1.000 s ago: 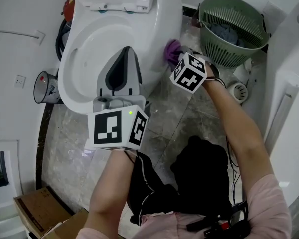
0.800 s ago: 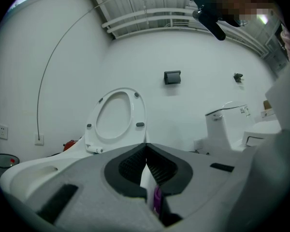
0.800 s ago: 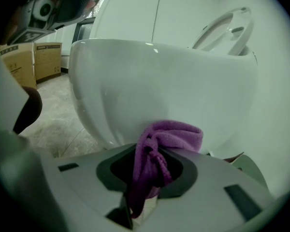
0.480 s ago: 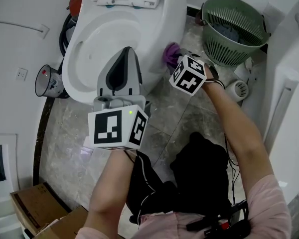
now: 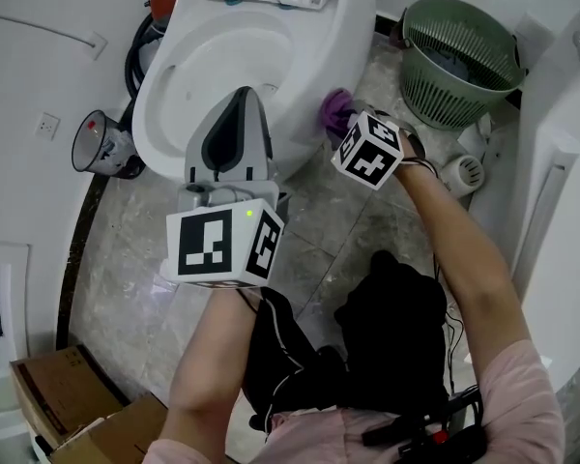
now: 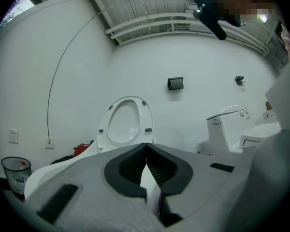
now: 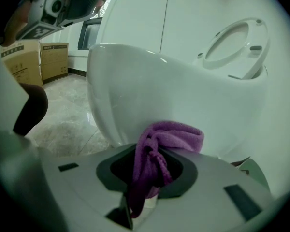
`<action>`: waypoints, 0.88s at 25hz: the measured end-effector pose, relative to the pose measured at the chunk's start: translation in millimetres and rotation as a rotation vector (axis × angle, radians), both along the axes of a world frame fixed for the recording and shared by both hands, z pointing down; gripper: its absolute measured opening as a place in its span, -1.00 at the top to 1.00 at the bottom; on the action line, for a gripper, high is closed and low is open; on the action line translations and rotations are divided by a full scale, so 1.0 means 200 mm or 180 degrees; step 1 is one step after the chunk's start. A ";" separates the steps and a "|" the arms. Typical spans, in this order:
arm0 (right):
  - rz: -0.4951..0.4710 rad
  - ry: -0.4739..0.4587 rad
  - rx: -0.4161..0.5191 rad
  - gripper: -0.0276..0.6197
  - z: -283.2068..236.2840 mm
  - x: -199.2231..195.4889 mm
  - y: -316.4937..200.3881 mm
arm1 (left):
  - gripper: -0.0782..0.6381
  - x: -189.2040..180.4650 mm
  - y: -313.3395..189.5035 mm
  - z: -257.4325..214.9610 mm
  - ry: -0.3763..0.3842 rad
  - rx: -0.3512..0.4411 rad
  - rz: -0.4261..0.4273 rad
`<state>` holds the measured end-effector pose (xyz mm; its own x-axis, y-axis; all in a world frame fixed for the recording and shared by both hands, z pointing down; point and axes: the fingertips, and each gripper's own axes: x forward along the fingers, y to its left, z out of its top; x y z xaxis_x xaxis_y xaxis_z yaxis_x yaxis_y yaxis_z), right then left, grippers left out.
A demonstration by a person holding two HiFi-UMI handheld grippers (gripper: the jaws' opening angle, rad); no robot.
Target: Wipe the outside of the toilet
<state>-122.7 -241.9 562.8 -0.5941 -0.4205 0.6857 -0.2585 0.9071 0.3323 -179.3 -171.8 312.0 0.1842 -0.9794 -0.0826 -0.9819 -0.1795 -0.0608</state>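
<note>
Cloth (image 7: 170,138) has slid forward along the toilet's (image 5: 304,71) outer side, clamped in the right gripper (image 7: 152,162); left gripper (image 6: 146,151), jaws together and empty, hangs above it.

Person wears a pink top (image 5: 527,394) and black trousers (image 5: 391,327). Grey left claw (image 5: 244,95) and right claw (image 7: 152,149) have black ribbed pads (image 6: 128,166) and white cubes (image 5: 222,243) with black square markers.

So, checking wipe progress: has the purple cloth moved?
Yes: against the toilet, the purple cloth in the right gripper has slid slightly toward the bowl's front.
</note>
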 end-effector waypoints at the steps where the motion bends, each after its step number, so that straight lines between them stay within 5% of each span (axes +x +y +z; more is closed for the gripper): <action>1: -0.0023 0.0012 -0.0002 0.62 0.00 -0.01 0.02 | 0.76 -0.01 0.01 0.00 0.0005 0.0008 -0.0008; 22: -0.0300 -0.0051 -0.0237 0.63 0.00 -0.23 0.39 | 0.76 -0.19 0.22 -0.03 0.0163 0.0105 -0.0091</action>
